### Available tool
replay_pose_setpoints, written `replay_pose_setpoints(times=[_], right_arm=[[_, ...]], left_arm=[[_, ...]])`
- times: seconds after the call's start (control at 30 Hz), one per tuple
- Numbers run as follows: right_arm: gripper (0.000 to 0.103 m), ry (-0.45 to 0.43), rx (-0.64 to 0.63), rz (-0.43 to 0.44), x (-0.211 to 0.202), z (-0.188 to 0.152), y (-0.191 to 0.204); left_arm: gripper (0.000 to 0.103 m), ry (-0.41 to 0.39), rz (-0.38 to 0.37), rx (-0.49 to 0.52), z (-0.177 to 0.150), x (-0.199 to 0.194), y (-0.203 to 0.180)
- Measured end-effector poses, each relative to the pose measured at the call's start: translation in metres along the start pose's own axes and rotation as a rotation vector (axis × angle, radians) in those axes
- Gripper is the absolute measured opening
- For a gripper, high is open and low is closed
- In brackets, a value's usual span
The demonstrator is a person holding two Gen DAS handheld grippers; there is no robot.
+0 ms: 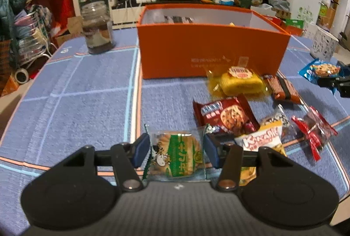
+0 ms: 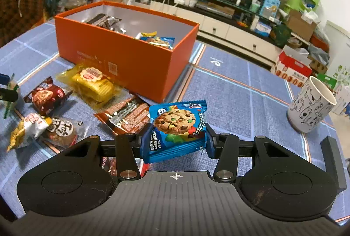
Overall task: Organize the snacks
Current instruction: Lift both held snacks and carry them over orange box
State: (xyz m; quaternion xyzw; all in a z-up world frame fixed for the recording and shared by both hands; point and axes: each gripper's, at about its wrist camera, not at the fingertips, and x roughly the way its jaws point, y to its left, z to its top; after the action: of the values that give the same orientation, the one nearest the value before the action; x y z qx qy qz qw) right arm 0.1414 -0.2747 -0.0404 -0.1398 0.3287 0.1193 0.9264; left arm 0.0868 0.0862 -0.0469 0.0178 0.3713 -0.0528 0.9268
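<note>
The left gripper [image 1: 176, 154] pinches a clear green-printed biscuit packet [image 1: 177, 156] between its fingers. The right gripper [image 2: 176, 137] pinches a shiny blue cookie packet [image 2: 178, 126]. Its writing is too blurry to read.

Left gripper [image 1: 176, 151] and right gripper [image 2: 177, 137] jaws each clamp something.

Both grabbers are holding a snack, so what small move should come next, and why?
Probably carry the right gripper with its blue cookie pack forward-left over the open orange box. The pack is already clamped and off the table, and the box already holds snacks.
</note>
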Motion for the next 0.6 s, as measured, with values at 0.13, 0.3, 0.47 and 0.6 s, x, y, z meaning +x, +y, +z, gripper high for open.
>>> replay_pose_setpoints(times=[0.13,0.3,0.47,0.6], right_arm=[[0.035,-0.011,0.016,0.011,-0.003,0.002,-0.001],[0.035,-0.01,0.009,0.014,-0.004,0.002,0.003],[0.035,-0.012,0.012,0.015,-0.004,0.002,0.003],[0.035,-0.01,0.007,0.017,-0.003,0.003,0.005]], left_arm=[[0.047,-0.046,-0.008,-0.028,0.008,-0.013,0.01],[0.047,-0.072,-0.011,-0.043,0.01,-0.023,0.015],[0.047,-0.095,-0.026,-0.041,0.011,-0.031,0.013],[0.047,-0.104,-0.028,-0.04,0.012,-0.035,0.013]])
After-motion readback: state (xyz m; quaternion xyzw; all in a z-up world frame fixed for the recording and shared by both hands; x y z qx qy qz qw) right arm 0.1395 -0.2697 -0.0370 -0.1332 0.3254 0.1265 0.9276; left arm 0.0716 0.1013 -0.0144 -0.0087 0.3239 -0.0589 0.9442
